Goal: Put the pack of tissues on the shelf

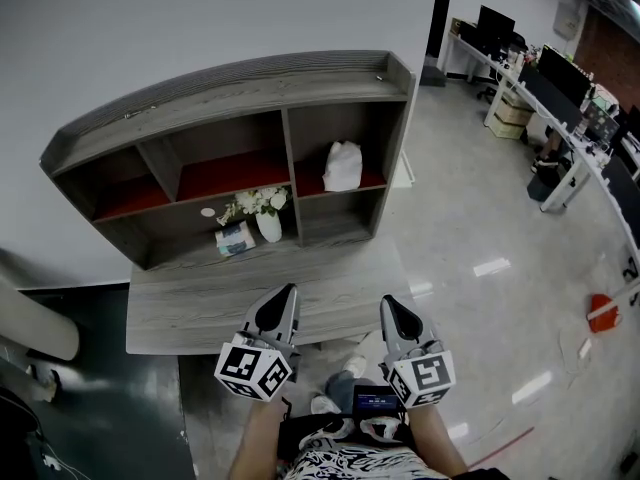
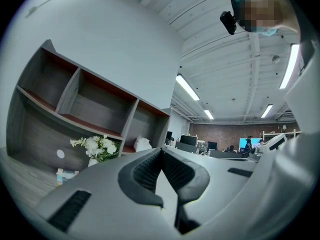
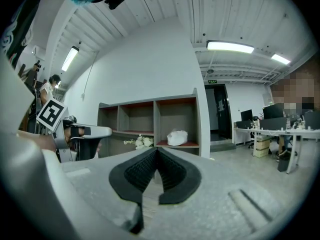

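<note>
The white soft pack of tissues (image 1: 342, 165) lies on the red board of the grey wooden shelf's (image 1: 250, 83) upper right compartment; it also shows in the left gripper view (image 2: 142, 143) and the right gripper view (image 3: 177, 137). Both grippers hover low in the head view, over the near edge of the wooden table (image 1: 200, 308), well short of the shelf. My left gripper (image 1: 288, 292) (image 2: 161, 152) is shut with nothing in it. My right gripper (image 1: 389, 304) (image 3: 156, 151) is shut too, and empty. The left gripper's body (image 3: 75, 132) shows beside the right one.
A white vase of flowers (image 1: 268, 220) and a small printed box (image 1: 235, 238) stand in the shelf's lower middle bay. Office desks with monitors (image 1: 560, 88) run along the far right. An orange object (image 1: 603, 313) lies on the shiny floor. The person's shoes (image 1: 335, 388) are below the table edge.
</note>
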`<action>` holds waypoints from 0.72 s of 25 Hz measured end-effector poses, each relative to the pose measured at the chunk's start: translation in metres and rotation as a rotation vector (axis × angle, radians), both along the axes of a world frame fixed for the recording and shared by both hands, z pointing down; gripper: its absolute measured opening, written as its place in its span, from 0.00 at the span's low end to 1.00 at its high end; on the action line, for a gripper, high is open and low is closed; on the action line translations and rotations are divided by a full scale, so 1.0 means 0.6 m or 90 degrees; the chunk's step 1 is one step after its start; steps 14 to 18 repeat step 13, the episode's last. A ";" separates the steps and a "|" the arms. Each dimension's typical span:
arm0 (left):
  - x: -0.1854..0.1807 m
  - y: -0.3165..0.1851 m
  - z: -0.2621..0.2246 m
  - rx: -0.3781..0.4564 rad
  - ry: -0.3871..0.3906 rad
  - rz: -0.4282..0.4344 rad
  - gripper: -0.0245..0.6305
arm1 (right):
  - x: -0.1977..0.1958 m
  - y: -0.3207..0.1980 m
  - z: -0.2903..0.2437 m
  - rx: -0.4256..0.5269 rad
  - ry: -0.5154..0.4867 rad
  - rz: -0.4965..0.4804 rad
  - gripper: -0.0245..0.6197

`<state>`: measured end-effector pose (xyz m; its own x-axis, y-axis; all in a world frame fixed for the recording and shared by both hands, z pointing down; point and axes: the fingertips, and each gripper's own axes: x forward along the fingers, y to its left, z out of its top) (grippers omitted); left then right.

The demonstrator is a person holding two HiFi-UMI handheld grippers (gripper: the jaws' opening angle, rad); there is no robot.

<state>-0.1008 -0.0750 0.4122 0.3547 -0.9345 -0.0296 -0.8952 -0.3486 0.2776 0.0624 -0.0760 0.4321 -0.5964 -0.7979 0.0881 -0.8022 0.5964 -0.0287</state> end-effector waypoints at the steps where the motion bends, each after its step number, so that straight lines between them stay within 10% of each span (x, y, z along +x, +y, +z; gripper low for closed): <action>1: 0.000 -0.001 -0.001 0.001 0.000 0.000 0.05 | 0.000 -0.001 -0.001 0.002 0.002 -0.002 0.04; 18: 0.016 -0.013 0.002 -0.006 0.001 0.016 0.05 | 0.011 -0.009 -0.006 0.011 0.007 -0.009 0.04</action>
